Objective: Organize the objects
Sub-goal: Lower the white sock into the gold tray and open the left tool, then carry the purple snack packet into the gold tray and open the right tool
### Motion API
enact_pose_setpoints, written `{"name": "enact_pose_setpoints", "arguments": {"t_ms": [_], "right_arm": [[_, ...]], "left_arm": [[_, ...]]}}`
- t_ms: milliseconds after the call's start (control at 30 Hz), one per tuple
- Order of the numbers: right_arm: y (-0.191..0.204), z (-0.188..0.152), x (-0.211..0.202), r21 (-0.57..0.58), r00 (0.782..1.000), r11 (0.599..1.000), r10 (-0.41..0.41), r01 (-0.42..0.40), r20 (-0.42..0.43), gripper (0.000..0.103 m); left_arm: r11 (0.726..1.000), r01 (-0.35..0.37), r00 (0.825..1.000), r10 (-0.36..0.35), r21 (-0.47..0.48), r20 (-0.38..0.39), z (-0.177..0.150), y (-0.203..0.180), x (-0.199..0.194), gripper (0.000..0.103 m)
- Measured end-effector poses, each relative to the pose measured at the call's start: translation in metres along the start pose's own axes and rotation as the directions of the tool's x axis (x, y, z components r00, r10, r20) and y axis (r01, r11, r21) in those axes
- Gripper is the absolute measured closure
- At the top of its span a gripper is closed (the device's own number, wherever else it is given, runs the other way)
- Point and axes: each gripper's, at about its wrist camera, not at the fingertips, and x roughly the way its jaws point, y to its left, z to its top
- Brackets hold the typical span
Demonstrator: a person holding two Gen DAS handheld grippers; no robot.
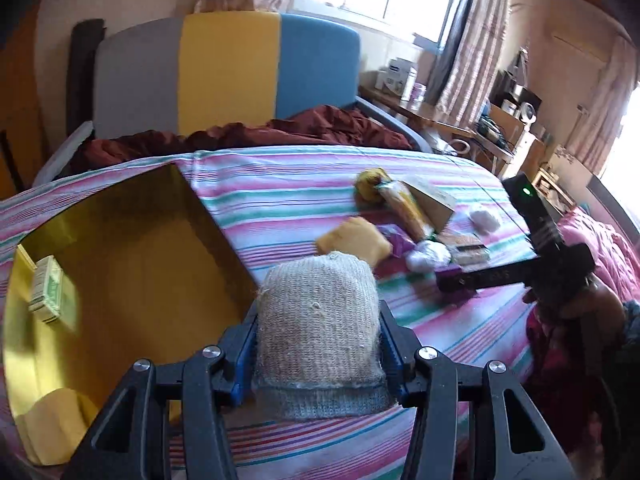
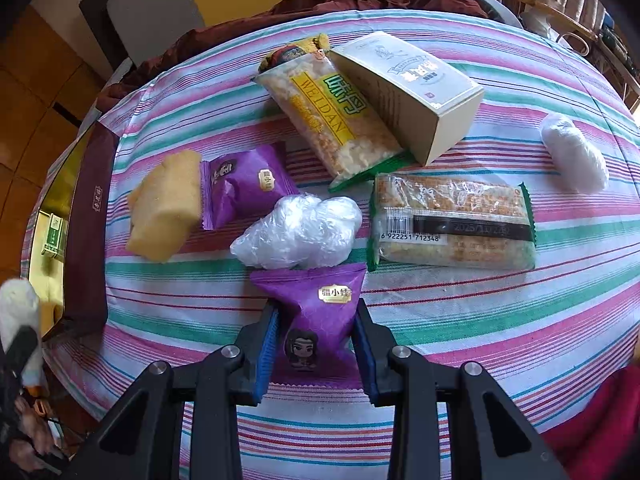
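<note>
Pointing steeply down at the striped bedsheet (image 2: 500, 320), the right gripper (image 2: 316, 344) is seen with its blue-padded fingers clamped on a purple snack packet (image 2: 316, 316) near the sheet's front edge. Just beyond it a crumpled clear plastic bag (image 2: 298, 232) is found, then a second purple packet (image 2: 246, 184); two purple packets are counted. The left gripper (image 1: 318, 332) is angled downward, its fingers pressed on a beige knitted pouch (image 1: 318, 312) beside the open yellow box (image 1: 132, 240) at the sheet's left edge.
</note>
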Motion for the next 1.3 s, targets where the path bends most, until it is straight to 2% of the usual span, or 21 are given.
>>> {"name": "enact_pose_setpoints", "arguments": {"t_ms": [100, 167, 300, 467, 633, 733, 800, 933, 1033, 1167, 1300], "right_arm": [[0.002, 0.000, 0.001, -0.008, 1.000, 1.000, -0.005, 0.005, 0.000, 0.069], [0.004, 0.002, 0.002, -0.014, 1.000, 1.000, -0.008, 0.008, -0.001, 0.069], [0.003, -0.004, -0.002, -0.026, 1.000, 1.000, -0.014, 0.014, -0.005, 0.069], [0.003, -0.004, 0.000, -0.029, 1.000, 0.999, -0.022, 0.021, -0.014, 0.069], [0.005, -0.005, 0.002, -0.045, 0.999, 0.999, -0.031, 0.030, -0.020, 0.069], [0.008, -0.005, 0.003, -0.056, 0.999, 0.998, -0.032, 0.031, -0.022, 0.069], [0.011, -0.006, 0.004, -0.068, 0.999, 0.997, -0.030, 0.028, -0.024, 0.069], [0.018, -0.009, 0.003, -0.100, 0.999, 0.995, -0.019, 0.016, -0.028, 0.069], [0.028, -0.014, -0.001, -0.138, 1.000, 0.990, -0.002, -0.001, -0.024, 0.070], [0.054, -0.025, -0.017, -0.197, 0.998, 0.979, 0.057, -0.054, 0.010, 0.070], [0.108, -0.026, -0.043, -0.288, 0.983, 0.947, 0.168, -0.142, 0.070, 0.070]], "left_arm": [[0.990, -0.119, 0.993, 0.119, -0.070, -0.010, 0.003, 0.056, -0.013, 0.050], [0.972, -0.212, 0.977, 0.211, -0.103, -0.025, 0.002, 0.090, -0.017, 0.050], [0.929, -0.339, 0.940, 0.327, -0.150, -0.099, -0.009, 0.143, -0.014, 0.051], [0.886, -0.426, 0.901, 0.397, -0.181, -0.177, -0.024, 0.178, -0.001, 0.050], [0.855, -0.484, 0.871, 0.450, -0.185, -0.199, -0.035, 0.190, 0.008, 0.049], [0.852, -0.490, 0.869, 0.459, -0.183, -0.185, -0.038, 0.191, 0.006, 0.044], [0.849, -0.493, 0.869, 0.467, -0.190, -0.165, -0.037, 0.190, 0.001, 0.036], [0.841, -0.500, 0.866, 0.491, -0.206, -0.097, -0.034, 0.181, -0.021, 0.034], [0.836, -0.484, 0.870, 0.490, -0.258, -0.044, -0.039, 0.177, -0.044, 0.032], [0.827, -0.465, 0.870, 0.493, -0.317, 0.008, -0.050, 0.174, -0.072, 0.031], [0.816, -0.458, 0.869, 0.494, -0.352, 0.015, -0.064, 0.174, -0.091, 0.030]]}}
